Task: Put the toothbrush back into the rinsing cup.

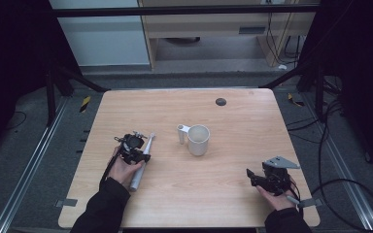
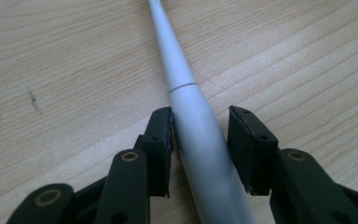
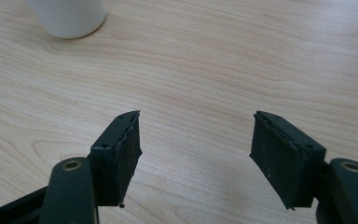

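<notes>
The toothbrush (image 2: 200, 140) is lying flat on the wooden table (image 1: 233, 194), on my left side, and it is white and long. Its fat handle end points back toward me and its thin neck points away, toward the far side of the table. My left gripper (image 1: 135, 149) is right on top of it, so my left hand is much nearer than my right one. In the left gripper view the handle runs straight up between my two black jaws. One jaw looks like it is touching the side of the handle, or is very nearly there. The other jaw has a small gap beside it, so I am not squeezing the toothbrush yet. These jaws are about half open. I think I must close them a bit more so both sides press on the handle, and then I can lift it. The white cup (image 1: 198, 139) stands in the middle of the table, a little way off to the right of the toothbrush. My right gripper (image 3: 196, 149) rests low over the bare table near the right edge, well apart from the toothbrush. Its jaws are wide open and hold nothing.
</notes>
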A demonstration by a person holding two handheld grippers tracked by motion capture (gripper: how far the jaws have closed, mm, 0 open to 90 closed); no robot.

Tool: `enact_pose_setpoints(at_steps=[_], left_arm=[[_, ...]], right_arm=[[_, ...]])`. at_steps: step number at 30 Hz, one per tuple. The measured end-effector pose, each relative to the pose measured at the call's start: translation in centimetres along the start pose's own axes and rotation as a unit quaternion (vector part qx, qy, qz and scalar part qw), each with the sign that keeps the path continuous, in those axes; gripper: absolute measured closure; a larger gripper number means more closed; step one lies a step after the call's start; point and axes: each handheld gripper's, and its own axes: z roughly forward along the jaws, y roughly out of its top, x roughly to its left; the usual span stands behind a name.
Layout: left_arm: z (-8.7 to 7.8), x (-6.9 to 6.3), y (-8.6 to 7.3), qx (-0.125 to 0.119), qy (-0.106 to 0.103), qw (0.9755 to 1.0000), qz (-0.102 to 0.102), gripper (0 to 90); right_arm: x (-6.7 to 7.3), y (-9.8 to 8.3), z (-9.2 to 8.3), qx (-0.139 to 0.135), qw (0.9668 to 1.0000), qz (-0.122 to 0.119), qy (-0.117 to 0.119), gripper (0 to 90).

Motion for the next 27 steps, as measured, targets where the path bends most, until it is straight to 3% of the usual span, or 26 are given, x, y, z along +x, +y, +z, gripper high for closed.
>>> enact_pose_setpoints(at_steps=[19,27], left_arm=[[0.3,-0.1,0.2,0.016,-0.006,0.9998,0.014,66.3],[-1.5,-0.4,0.2,-0.003,-0.02,0.9996,0.021,66.6]], right_arm=[[0.0,0.0,0.0,0.0,1.0,-0.002,0.001,32.8],[-0.1,0.0,0.0,-0.002,1.0,0.002,0.001,32.9]])
